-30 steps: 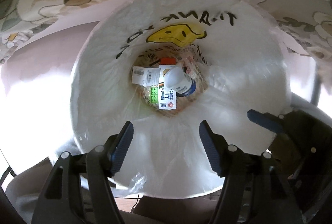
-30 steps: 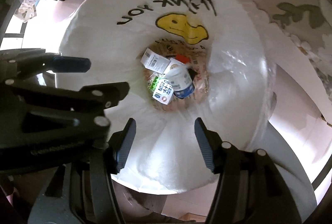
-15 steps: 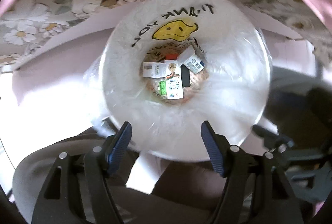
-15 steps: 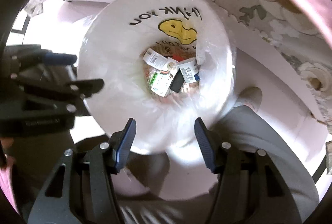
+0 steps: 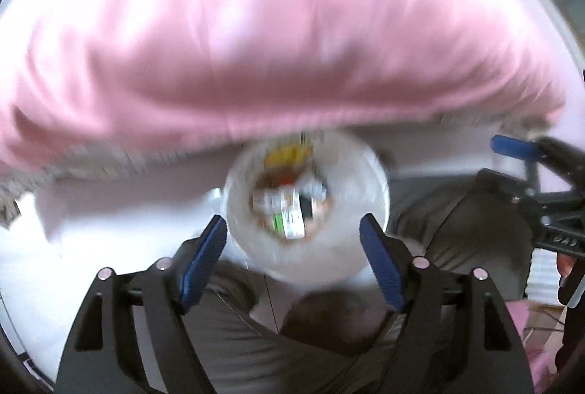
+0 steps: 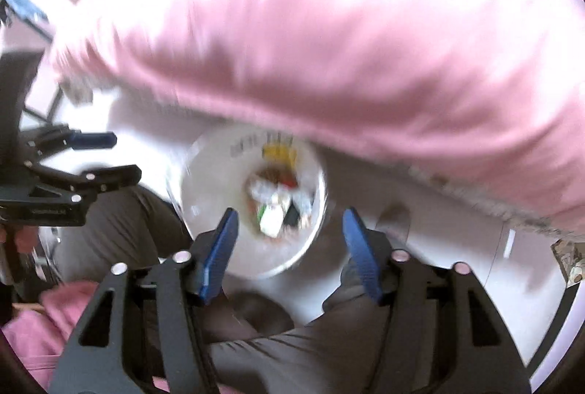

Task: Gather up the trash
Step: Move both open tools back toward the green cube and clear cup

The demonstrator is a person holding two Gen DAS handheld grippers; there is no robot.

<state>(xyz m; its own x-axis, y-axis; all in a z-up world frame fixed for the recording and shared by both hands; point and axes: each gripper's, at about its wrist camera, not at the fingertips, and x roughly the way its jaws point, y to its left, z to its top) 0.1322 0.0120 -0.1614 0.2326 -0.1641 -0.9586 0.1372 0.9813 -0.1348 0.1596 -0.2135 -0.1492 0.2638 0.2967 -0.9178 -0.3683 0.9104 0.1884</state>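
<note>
One white bag (image 5: 343,171), one pink blanket (image 5: 278,39), two hand-held grippers (image 5: 292,247) (image 6: 289,244)

Left gripper (image 5: 293,249): jaws spread wide, nothing between the 2 blue pads (image 5: 202,258), pointing down over the white-lined trash bin (image 5: 369,182). Right gripper (image 6: 290,247): same, jaws wide apart, empty, above the bin and beside the left. Person's legs in grey trousers (image 6: 310,357) sit just under both grippers, next to the bin. Both views motion-blurred.
</note>
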